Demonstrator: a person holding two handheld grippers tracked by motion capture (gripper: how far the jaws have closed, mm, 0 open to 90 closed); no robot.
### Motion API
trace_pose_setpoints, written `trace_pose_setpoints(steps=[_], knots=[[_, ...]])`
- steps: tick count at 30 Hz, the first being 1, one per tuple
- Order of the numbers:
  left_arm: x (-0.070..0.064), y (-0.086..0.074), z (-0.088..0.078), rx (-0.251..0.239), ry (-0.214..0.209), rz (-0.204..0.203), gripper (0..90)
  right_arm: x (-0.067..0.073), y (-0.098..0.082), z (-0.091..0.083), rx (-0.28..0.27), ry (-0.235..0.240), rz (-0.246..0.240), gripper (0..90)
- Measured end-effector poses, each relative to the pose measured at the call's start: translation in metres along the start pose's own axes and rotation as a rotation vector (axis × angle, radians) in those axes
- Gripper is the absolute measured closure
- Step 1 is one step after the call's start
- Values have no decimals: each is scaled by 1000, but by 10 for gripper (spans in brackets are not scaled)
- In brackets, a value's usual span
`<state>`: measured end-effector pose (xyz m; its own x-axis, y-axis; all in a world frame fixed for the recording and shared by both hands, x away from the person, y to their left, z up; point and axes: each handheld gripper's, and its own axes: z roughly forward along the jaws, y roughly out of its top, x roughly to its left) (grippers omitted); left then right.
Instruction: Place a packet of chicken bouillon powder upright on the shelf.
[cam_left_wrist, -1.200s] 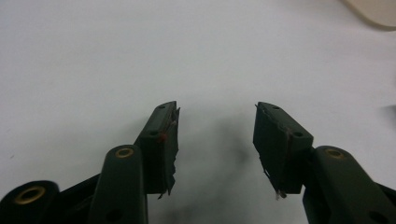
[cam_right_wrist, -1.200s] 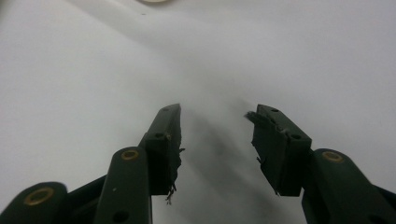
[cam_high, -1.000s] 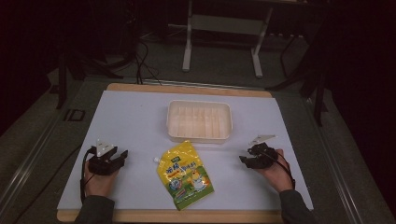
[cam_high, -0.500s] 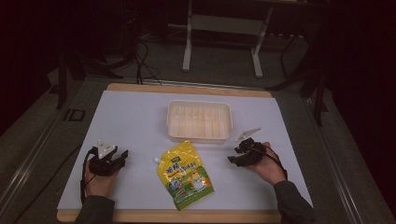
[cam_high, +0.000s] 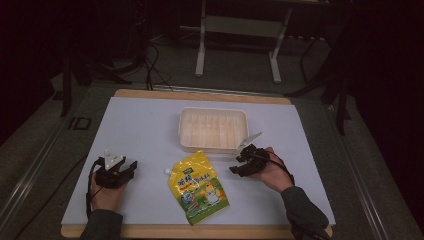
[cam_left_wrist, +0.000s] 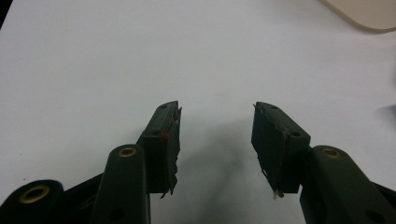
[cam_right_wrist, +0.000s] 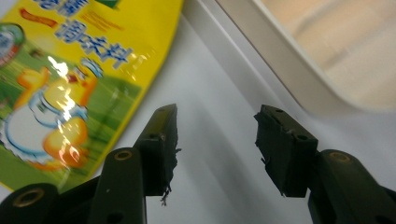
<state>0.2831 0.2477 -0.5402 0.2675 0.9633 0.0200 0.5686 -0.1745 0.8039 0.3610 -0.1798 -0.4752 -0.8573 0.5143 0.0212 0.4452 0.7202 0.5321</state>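
A yellow and green spouted pouch (cam_high: 200, 188) lies flat on the white table top near the front edge, its cartoon print facing up (cam_right_wrist: 60, 79). Behind it stands an empty cream plastic tray (cam_high: 213, 129). My right gripper (cam_high: 236, 165) hovers just right of the pouch and in front of the tray's front right corner (cam_right_wrist: 299, 79); its jaws are open with only bare table between them (cam_right_wrist: 215, 135). My left gripper (cam_high: 131, 166) rests at the front left, open and empty (cam_left_wrist: 215, 126), pointing across bare table toward the tray's corner (cam_left_wrist: 369, 14).
The white mat (cam_high: 140, 130) covers a wooden table with dark floor all round. A metal stand (cam_high: 237, 42) and cables (cam_high: 150, 60) lie beyond the far edge. Bare mat spreads at the left and back of the table.
My right gripper has slid left from the right side of the table toward the pouch and the tray's front corner. The left gripper, pouch and tray have kept still.
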Motion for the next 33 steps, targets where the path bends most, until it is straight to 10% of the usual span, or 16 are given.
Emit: trace_pose_setpoints(steps=[10,33], knots=[[0,0,0,1,-1,-3,508,10,29,20,19,49,-57,471],[0,0,0,0,-3,6,507,18,66,71,45,168,-26,433]])
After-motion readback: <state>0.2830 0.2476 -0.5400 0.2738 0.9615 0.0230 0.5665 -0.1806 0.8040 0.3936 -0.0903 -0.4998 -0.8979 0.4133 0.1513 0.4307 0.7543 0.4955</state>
